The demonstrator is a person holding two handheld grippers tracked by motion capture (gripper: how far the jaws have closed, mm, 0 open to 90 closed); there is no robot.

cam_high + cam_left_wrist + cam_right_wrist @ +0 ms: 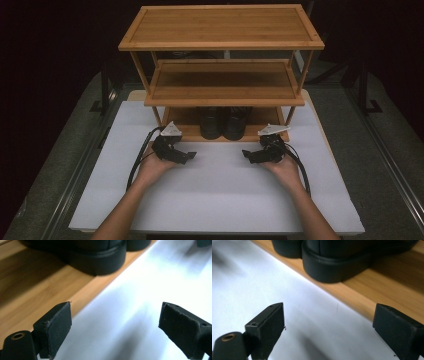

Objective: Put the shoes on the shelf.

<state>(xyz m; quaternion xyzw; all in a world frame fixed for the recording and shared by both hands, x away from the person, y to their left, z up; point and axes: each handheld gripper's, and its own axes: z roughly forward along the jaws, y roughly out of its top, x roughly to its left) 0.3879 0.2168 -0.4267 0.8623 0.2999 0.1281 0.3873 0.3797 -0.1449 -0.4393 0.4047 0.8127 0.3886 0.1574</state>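
On the rack's (pixel 220 45) bottom shelf, at mid front edge: shoes (pixel 223 125), black, a pair, side by side, toes outward; untouched. Left gripper (pixel 186 157) and right gripper (pixel 248 155): on the white table (pixel 220 200) just before the shelf, flanking the pair, apart from it; jaws wide, holding nothing. Step, by judgement: start, nothing grasped; next move likely calls for reaching forward and closing on a shoe.

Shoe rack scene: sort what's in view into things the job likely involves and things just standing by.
Likely in the job:
- pair of black shoes on the bottom shelf
- bamboo rack
- left gripper, open
- right gripper, open

Standing by:
- white table top
- grey floor
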